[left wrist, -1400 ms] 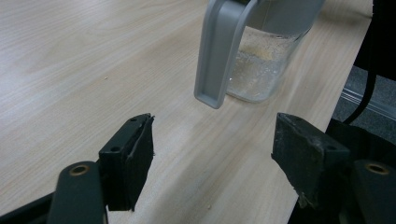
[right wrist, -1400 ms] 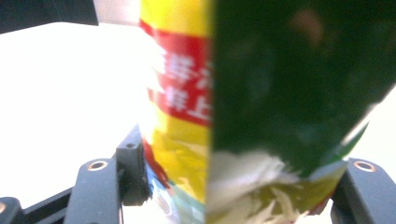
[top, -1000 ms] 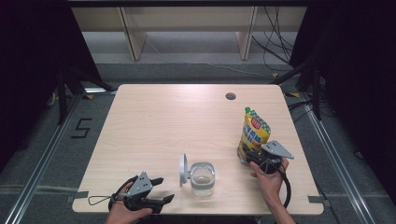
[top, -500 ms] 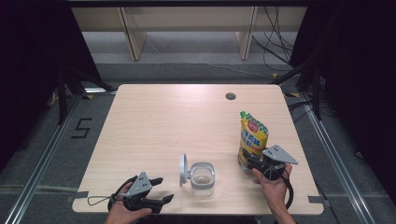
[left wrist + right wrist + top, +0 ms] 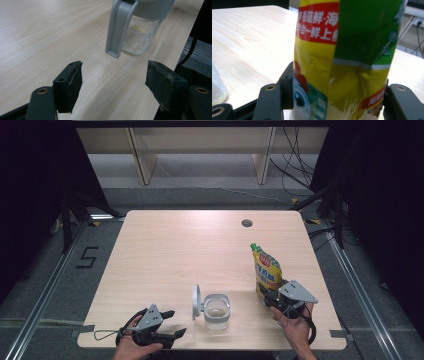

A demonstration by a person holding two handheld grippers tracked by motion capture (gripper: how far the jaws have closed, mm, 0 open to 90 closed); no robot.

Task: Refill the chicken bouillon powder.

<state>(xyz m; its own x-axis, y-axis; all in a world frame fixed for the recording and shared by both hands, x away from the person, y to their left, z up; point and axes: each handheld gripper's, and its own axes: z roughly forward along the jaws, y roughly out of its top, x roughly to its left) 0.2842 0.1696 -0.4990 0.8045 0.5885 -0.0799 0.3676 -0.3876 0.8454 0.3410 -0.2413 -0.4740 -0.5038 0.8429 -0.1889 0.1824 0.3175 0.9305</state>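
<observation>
A yellow and green pouch [image 5: 266, 267] with a green cap stands near the table's right front, and my right gripper [image 5: 267, 297] is shut on its lower part. In the right gripper view the pouch [image 5: 342, 62] sits between the two jaws of the right gripper [image 5: 337, 92], which press its sides. A clear jar [image 5: 216, 310] with a grey hinged lid [image 5: 196, 301] flipped open stands at the front middle. My left gripper [image 5: 176, 322] rests open at the front left, pointing at the jar [image 5: 142, 32]. Nothing is between the fingers of the left gripper [image 5: 113, 85].
The wooden table [image 5: 190, 250] has a round cable hole [image 5: 246, 223] at the back right. The jar's grey lid [image 5: 117, 27] hangs just ahead of my left jaws. Shelving legs and cables lie beyond the table's far edge.
My right hand has drawn back a little toward the table's front edge with the pouch in it, and the pouch's top now leans slightly left. The left gripper has kept still.
</observation>
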